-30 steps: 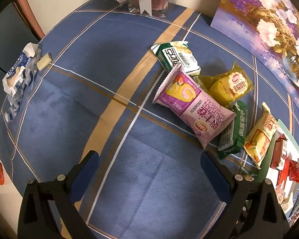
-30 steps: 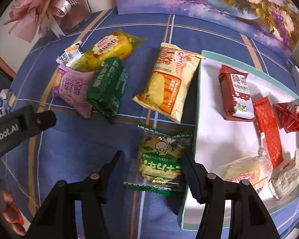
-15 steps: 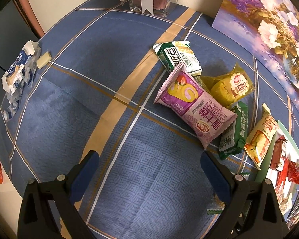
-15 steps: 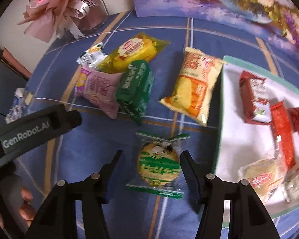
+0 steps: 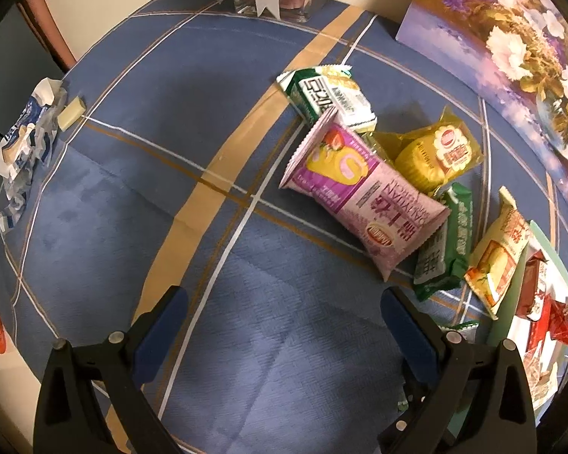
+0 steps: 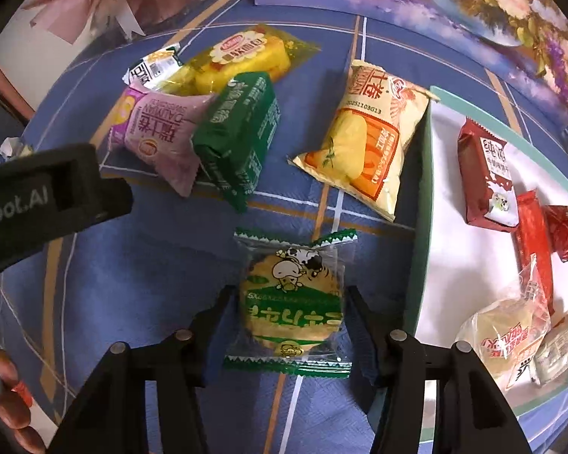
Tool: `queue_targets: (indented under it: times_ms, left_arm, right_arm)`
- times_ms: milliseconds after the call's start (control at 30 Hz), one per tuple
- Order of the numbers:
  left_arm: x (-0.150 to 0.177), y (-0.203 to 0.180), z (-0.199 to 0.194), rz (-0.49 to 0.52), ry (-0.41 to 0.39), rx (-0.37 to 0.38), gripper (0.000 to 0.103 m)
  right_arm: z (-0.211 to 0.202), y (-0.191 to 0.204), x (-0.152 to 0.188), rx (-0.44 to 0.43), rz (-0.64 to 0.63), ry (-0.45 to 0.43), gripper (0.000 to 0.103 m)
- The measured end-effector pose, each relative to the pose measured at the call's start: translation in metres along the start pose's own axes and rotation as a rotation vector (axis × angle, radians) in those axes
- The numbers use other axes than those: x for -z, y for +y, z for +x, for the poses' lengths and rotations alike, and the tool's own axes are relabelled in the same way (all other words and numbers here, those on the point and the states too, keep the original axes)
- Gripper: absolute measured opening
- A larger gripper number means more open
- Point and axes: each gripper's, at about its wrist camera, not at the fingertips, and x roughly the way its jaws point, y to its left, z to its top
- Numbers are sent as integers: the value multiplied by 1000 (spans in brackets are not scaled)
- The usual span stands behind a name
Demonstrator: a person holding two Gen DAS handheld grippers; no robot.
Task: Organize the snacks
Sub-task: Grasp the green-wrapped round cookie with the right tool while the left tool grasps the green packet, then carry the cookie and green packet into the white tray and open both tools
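Right gripper closing on the cookie packet.
Jaws have just narrowed, flanking the packet – contact unclear – on blue cloth, tray at 3 o'clock; left gripper wide, empty.

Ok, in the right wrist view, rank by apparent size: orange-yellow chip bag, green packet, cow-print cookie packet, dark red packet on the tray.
1. Orange-yellow chip bag
2. Green packet
3. Cow-print cookie packet, though nearness to the camera inflates it
4. Dark red packet
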Motion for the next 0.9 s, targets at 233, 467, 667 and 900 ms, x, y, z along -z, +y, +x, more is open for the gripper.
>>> queue_targets:
  times_ms: [233,467,667,900]
  left_arm:
    - [-4,-15,-11,20,-62,82,101]
    - [-9,-42,-23,64,-110,186,101]
    - [-11,-69,-27,149,-150,188,86]
    - [-10,-101,-16,247,-155,139,55]
  right_arm:
    - [-16,-14,-1,-12,55,-45,53]
    - [-49,-47,-11,-70,140,-116,53]
    - [-67,-86,-18,-96,222,-151,53]
    - [-71,-116,-15,-113,290,-155,53]
